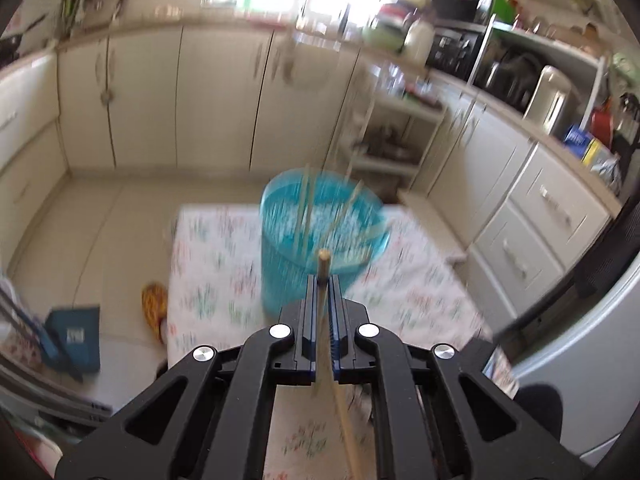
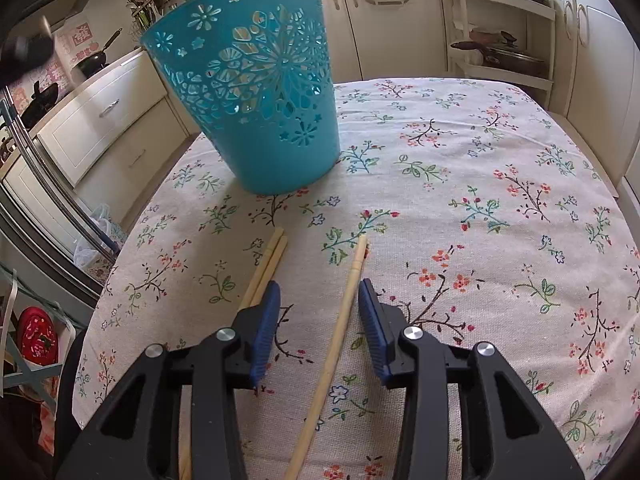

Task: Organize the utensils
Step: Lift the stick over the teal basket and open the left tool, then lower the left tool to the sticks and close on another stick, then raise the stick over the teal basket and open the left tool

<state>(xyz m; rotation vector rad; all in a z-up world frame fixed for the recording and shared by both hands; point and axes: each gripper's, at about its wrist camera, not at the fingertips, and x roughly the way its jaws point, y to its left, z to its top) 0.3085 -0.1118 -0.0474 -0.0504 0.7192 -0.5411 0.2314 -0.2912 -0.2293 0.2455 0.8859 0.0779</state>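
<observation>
- My left claw [image 1: 323, 280] is pinched tight on a single chopstick [image 1: 322, 265]; its blunt end pokes out past the fingertips and the rest of the shaft runs back under the claw body toward the bottom of the left wrist view.
- The blue basket [image 1: 320, 236] sits ahead of and below that claw on the flowered counter [image 1: 208, 280], with a few chopsticks already leaning inside it, though that view is smeared by motion.
- To do this step well, I judge I should carry the held stick over the basket's open mouth, tip it more upright, and loosen my grip only once the lower end is inside the rim, so it does not strike the wall or bounce out.
- My right claw [image 2: 316, 292] is spread, low over the counter, with another chopstick [image 2: 340, 320] lying between the two blue pads and touching neither, as far as I can tell.
- That stick runs lengthwise along the claw, nearer the right pad, so I would centre it before closing.
- A pair of chopsticks [image 2: 268, 264] lies just outside the left pad, side by side and touching each other; I should keep the pad from catching them.
- From the right wrist view, the basket stands near, ahead and to the left.
</observation>
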